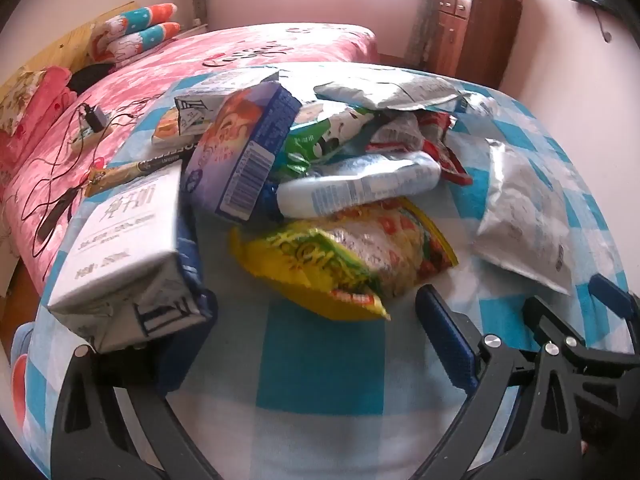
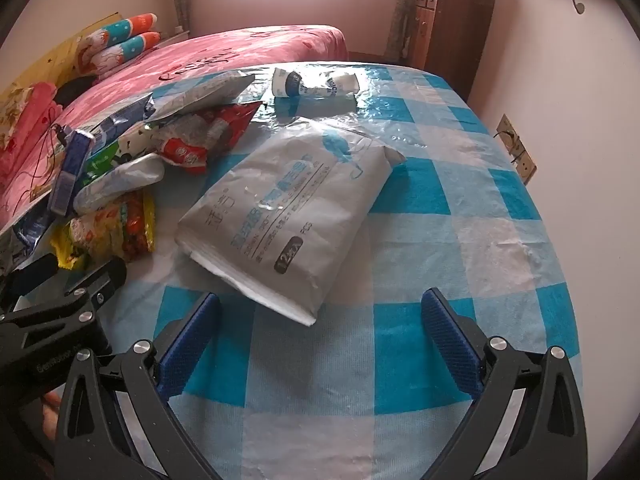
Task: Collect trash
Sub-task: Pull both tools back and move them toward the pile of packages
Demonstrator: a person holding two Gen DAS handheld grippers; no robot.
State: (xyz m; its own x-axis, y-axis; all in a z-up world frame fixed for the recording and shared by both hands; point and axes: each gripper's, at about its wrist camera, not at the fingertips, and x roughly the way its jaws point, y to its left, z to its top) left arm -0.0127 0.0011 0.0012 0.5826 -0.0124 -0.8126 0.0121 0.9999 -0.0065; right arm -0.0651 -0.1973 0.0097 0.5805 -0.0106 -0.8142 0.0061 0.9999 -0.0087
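A pile of trash lies on the blue-and-white checked table (image 1: 320,360): a yellow noodle wrapper (image 1: 344,256), a white plastic bottle (image 1: 360,188), a purple carton (image 1: 244,140) and red wrappers (image 1: 432,136). My left gripper (image 1: 316,328) is open; a white milk carton (image 1: 128,256) rests against its left finger (image 1: 188,344). My right gripper (image 2: 320,336) is open and empty, just in front of a grey tissue pack (image 2: 292,208). That pack also shows in the left wrist view (image 1: 528,216). A crumpled white bottle (image 2: 316,84) lies at the table's far side.
A bed with a pink cover (image 1: 240,52) stands behind the table, with pillows (image 1: 136,36) and black cables (image 1: 80,136) on it. A wooden cabinet (image 2: 452,24) stands at the back right. A wall socket (image 2: 516,148) is on the right wall.
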